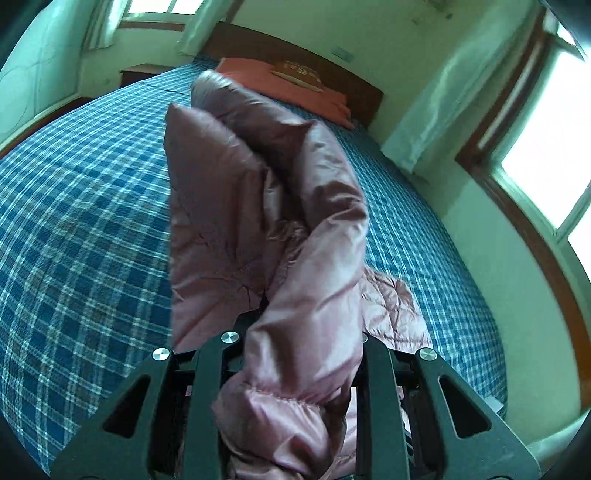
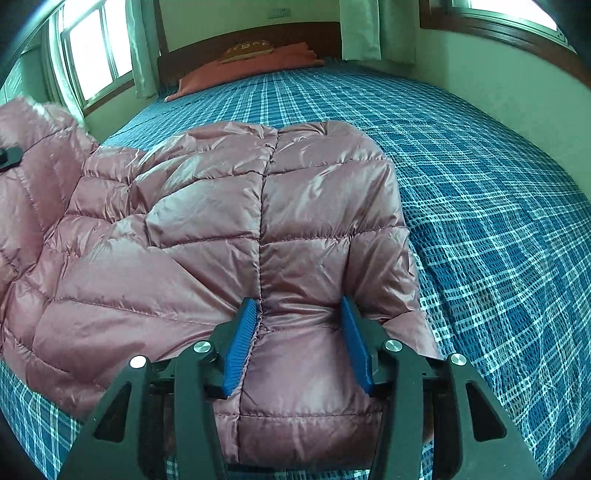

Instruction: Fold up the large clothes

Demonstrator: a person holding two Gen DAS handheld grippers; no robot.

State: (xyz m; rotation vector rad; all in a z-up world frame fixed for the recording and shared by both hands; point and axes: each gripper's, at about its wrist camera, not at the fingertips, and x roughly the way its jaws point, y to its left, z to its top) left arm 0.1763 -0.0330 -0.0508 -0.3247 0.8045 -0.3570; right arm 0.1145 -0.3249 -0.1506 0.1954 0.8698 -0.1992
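A shiny pink quilted down jacket lies on a bed with a blue plaid cover. My left gripper is shut on a bunched fold of the jacket and holds it raised above the bed; the fabric hides its fingertips. My right gripper is open, its blue pads straddling the jacket's near edge, which lies flat between them. The left gripper's tip shows at the left edge of the right wrist view.
An orange pillow lies at the dark wooden headboard. Windows with pale curtains are on both sides. A wall runs close along the bed's far side.
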